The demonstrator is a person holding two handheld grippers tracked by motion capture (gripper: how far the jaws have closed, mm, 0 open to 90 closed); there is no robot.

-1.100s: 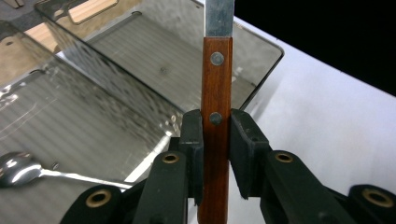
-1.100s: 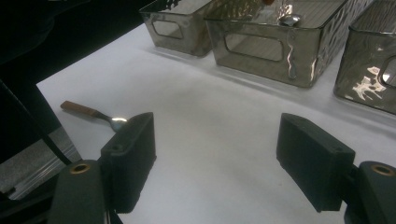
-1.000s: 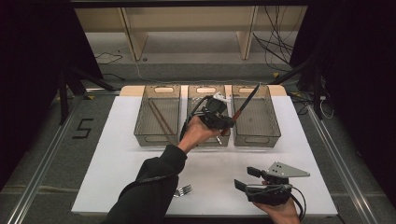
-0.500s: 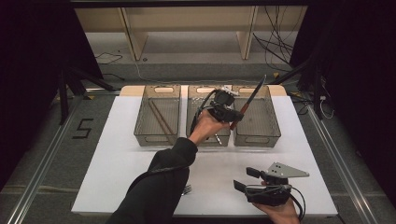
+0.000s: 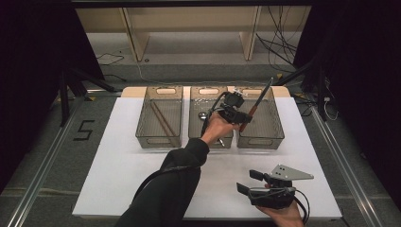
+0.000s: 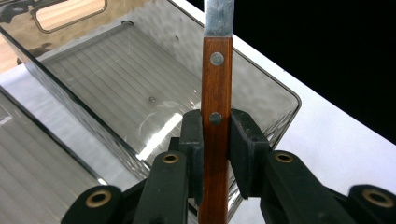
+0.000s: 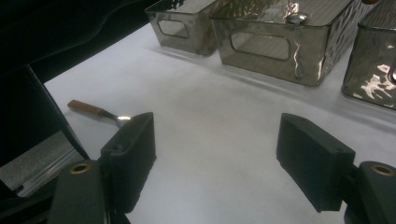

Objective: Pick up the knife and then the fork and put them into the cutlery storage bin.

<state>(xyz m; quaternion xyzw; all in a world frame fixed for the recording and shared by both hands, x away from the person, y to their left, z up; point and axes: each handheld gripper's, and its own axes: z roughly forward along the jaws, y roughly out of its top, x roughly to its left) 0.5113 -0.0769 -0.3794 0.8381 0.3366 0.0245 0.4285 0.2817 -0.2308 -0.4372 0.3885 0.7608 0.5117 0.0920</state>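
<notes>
Left gripper view: left gripper [image 6: 215,154] clamped a wooden-handled knife [image 6: 216,93] upright over the right bin [image 6: 140,93], apparently for sorting cutlery. Right gripper [image 7: 229,163] rested wide, holding nothing.

A white tabletop [image 5: 118,175] carries three clear bins in a row. The left bin [image 5: 160,122] holds two dark sticks lying aslant. The middle bin [image 5: 204,111] holds shiny metal pieces, one of them a spoon [image 5: 203,115]; what the others are is too small to tell. On the near part of the white surface lies a wooden-handled utensil [image 7: 93,110], its metal end catching the light. Beyond the table stands a pale wooden shelf frame [image 5: 189,28], with black cables [image 5: 279,42] trailing on the grey floor. A black figure 5 [image 5: 83,130] marks the floor at left
</notes>
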